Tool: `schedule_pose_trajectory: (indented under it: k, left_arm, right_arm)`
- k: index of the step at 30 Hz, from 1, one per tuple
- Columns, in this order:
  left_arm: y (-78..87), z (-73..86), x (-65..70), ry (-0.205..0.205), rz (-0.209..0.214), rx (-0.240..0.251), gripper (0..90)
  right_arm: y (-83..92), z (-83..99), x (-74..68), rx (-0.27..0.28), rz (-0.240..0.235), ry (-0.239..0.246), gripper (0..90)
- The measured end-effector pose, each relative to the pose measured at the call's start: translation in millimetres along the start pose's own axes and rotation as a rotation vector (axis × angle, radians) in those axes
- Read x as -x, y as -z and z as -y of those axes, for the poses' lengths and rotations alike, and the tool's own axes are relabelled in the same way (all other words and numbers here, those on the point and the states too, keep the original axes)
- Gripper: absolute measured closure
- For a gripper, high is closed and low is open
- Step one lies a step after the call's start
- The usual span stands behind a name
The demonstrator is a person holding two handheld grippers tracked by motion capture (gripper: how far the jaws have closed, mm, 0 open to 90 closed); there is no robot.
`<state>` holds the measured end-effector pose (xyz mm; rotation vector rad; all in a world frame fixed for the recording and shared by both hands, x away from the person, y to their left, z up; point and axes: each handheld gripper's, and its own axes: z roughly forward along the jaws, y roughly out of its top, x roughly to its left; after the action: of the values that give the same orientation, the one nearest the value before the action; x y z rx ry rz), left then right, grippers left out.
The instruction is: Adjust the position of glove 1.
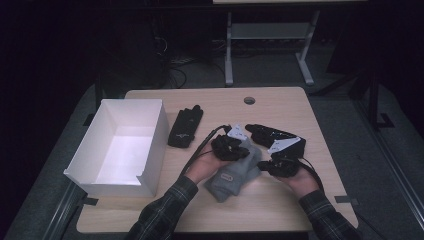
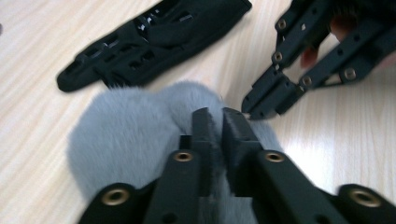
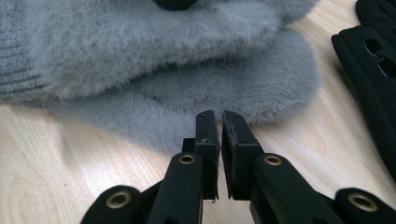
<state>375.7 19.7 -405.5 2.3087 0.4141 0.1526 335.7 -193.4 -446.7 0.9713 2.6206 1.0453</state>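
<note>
left fingers (image 2: 223, 116): pinched on fluff of the grey mitten (image 2: 126, 130), pretty much clenched
right fingers (image 3: 218, 119): nearly closed on nothing, tips just short of the mitten's rim
mitten axis: runs away from the person, leaning right
nearer hand: left, already on top
past the fingers: black gloves (image 1: 185, 127), white box (image 1: 122, 145) on the worktop (image 1: 280, 210)

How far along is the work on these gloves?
Nothing looks finished: the white box holds nothing. In hand: the left claw seems to pinch the fur of the grey mittens, while the right claw sits at their edge, nearly closed on nothing. Left: those mittens, the black glove beside the box and the second black glove lie on the table.
</note>
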Motion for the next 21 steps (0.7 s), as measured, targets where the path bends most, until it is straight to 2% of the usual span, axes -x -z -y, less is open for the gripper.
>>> schedule_pose_trajectory:
  k: [2,3,5,8,11,14,17,21]
  left_arm:
    - [-0.3,-4.5,-0.6,0.008,-0.019,-0.004,74.0]
    - [-0.6,-5.8,-1.9,0.009,-0.015,-0.006,70.1]
    - [-2.8,-7.9,-1.7,0.051,-0.003,0.006,65.4]
    - [-10.1,-9.4,0.1,0.084,0.005,-0.015,58.5]
    - [-19.4,-7.8,0.6,0.086,-0.009,-0.063,57.1]
    - [-25.0,-5.6,1.0,0.072,-0.007,-0.099,68.9]
    - [-27.1,-5.7,3.1,0.059,-0.008,-0.108,81.5]
    - [-18.8,-8.7,3.3,0.026,-0.004,-0.097,85.3]
  right_arm:
    - [0.2,0.2,0.1,-0.001,0.003,0.002,83.2]
    - [0.4,0.4,0.1,-0.002,0.004,0.001,83.0]
    - [0.8,0.8,0.3,-0.001,0.005,-0.002,82.7]
    - [1.5,1.4,1.1,0.000,0.007,0.003,82.7]
    - [1.9,1.7,0.9,0.002,0.006,0.003,82.2]
    - [2.1,2.0,0.6,0.003,0.007,0.003,82.3]
    - [1.9,2.2,0.9,-0.001,0.007,0.006,82.2]
    - [1.2,2.2,0.3,-0.006,0.007,0.007,82.2]
